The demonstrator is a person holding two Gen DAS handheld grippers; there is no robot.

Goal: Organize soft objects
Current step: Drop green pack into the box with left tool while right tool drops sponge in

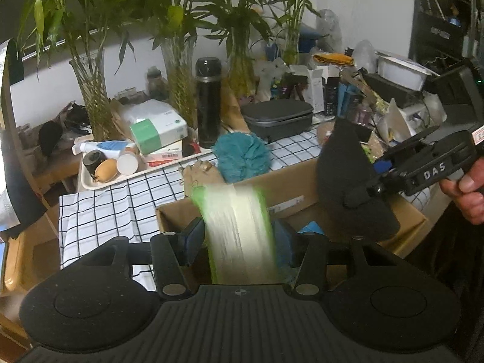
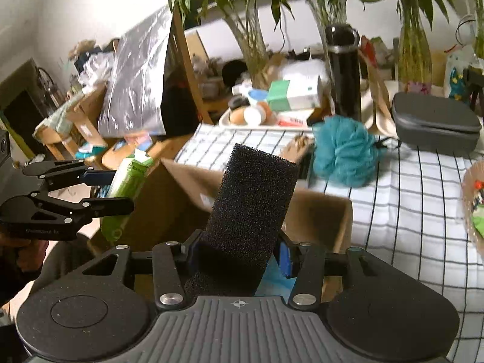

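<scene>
Both soft items held over cardboard box [image 2: 169, 199].
Left gripper [image 1: 239, 239] fingers clamped on green-white pack [image 1: 239, 233]; right gripper [image 2: 239, 254] fingers on black foam [image 2: 251, 211]: light, squashy, best gripped mid-body.

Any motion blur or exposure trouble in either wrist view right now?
Left wrist: the green-and-white pack in the left gripper is streaked with motion blur; background is dim but sharp. Right wrist: the black foam block in the right gripper is crisp; the wall upper left is blown out; fisheye bends the checked cloth.
</scene>
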